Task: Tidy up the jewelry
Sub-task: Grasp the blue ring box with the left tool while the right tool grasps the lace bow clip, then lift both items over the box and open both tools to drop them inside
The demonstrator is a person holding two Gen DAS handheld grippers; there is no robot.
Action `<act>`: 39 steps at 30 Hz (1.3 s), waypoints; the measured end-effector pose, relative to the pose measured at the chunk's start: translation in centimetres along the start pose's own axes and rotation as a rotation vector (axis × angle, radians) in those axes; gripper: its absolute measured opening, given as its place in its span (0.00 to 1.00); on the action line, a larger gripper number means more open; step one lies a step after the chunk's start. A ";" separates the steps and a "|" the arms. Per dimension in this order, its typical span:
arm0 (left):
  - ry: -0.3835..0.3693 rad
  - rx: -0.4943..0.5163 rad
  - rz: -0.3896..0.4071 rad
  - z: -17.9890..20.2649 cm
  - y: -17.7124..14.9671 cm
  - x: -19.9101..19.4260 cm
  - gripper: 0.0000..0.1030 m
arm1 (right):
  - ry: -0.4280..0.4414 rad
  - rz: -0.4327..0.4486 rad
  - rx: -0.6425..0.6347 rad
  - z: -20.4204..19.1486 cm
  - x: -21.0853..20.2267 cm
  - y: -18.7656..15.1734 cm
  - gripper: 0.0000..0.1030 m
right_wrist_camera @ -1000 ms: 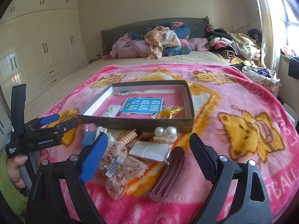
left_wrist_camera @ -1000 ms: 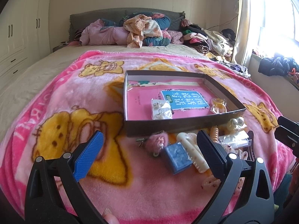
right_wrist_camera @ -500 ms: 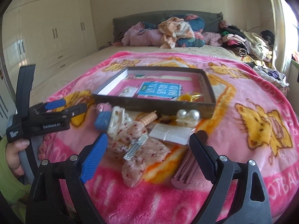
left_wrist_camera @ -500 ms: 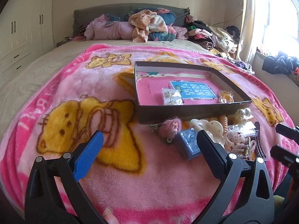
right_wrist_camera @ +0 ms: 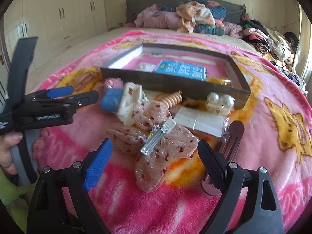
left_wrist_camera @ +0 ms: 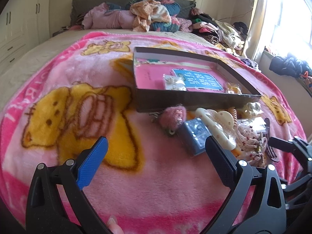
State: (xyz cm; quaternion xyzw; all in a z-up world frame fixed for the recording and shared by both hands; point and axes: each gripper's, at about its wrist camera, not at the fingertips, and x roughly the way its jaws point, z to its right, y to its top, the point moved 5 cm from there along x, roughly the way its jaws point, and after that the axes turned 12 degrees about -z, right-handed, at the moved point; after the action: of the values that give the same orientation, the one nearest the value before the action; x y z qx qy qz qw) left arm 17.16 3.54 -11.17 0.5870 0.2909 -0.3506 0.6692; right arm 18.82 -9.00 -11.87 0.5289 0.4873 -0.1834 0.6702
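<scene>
A dark shallow box (left_wrist_camera: 197,99) (right_wrist_camera: 171,82) lies on the pink blanket, holding a blue card (left_wrist_camera: 197,80), a packet (left_wrist_camera: 173,82) and a yellow piece (right_wrist_camera: 215,80). In front of it lie a pink pompom (left_wrist_camera: 172,117), a blue square (left_wrist_camera: 196,132) (right_wrist_camera: 111,98), a cream claw clip (left_wrist_camera: 216,124) (right_wrist_camera: 130,101), a sheer bow clip (right_wrist_camera: 156,136), pearls (right_wrist_camera: 220,99), a white packet (right_wrist_camera: 200,121) and a mauve clip (right_wrist_camera: 228,150). My left gripper (left_wrist_camera: 156,150) (right_wrist_camera: 81,94) is open and empty, left of the pile. My right gripper (right_wrist_camera: 156,158) is open, straddling the bow clip.
Piled clothes (left_wrist_camera: 152,15) line the headboard and the right side of the bed. A wardrobe (right_wrist_camera: 58,19) stands left. A window (left_wrist_camera: 288,15) is at the right. The blanket (left_wrist_camera: 78,107) left of the box shows bear prints.
Both grippers have pulled back and shifted. The right gripper now sits lower and closer over the bow clip. The left view has swung left, away from the pile. Both stay open.
</scene>
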 end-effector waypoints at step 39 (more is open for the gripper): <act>-0.119 0.102 -0.041 5.1 0.4 -0.2 0.29 | 0.106 0.100 0.148 4.1 -3.0 -0.7 0.18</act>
State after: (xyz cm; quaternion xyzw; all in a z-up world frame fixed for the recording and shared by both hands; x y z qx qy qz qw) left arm 17.24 -1.48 -10.04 0.5924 0.2445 -0.4129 0.6471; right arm 18.76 -13.71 -9.81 0.6095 0.4801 -0.1570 0.6111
